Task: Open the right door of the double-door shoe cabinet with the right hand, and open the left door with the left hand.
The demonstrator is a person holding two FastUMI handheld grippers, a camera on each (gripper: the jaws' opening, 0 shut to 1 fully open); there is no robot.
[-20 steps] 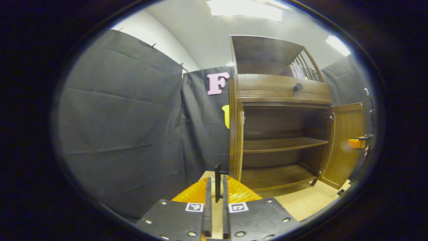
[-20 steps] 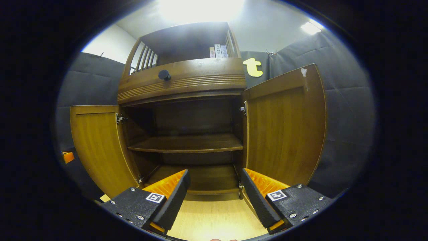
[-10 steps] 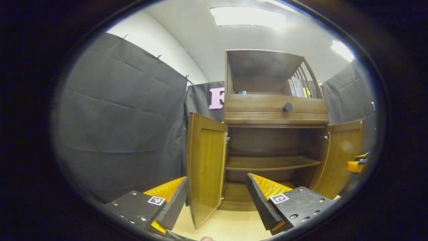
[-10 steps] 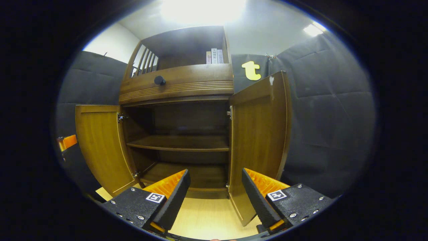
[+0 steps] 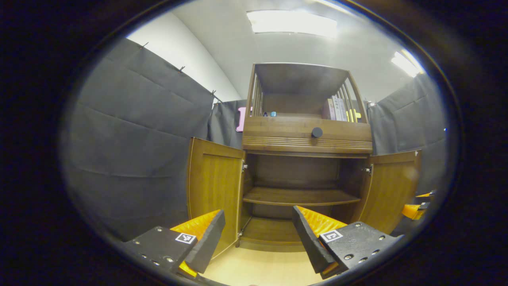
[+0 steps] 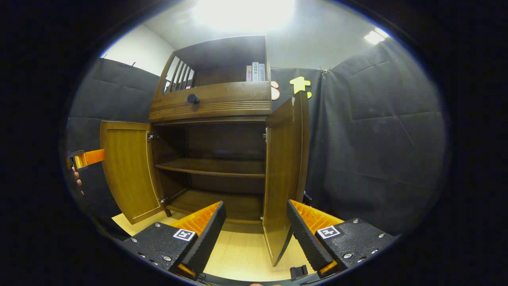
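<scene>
Both doors of the cabinet [image 5: 307, 139] now stand open, so the task looks done or all but done. In the left gripper view, the left gripper [image 5: 258, 234] has its fingers spread wide w/ nothing between them; a second ago they were pinched on a thin dark handle at the left door's edge, so the release has just happened and the hand has since backed off and swung round to face the cabinet front. The left door [image 5: 214, 190] hangs swung out to the left, clear of the fingers, and the shelf [image 5: 297, 196] and floor of the cabinet show bare inside. In the right gripper view, the right gripper [image 6: 256, 234] is open too (empty, as it was a second ago), and the right door [image 6: 283, 174] now shows nearly edge-on between its fingers, further off than before, so that hand has also drawn back. The left gripper shows at the left edge there, just beside the left door [image 6: 127, 171] but apart from it. Judged from this, nothing is left but to withdraw; neither door seems to be drifting shut, tho that can't be told for sure.
</scene>
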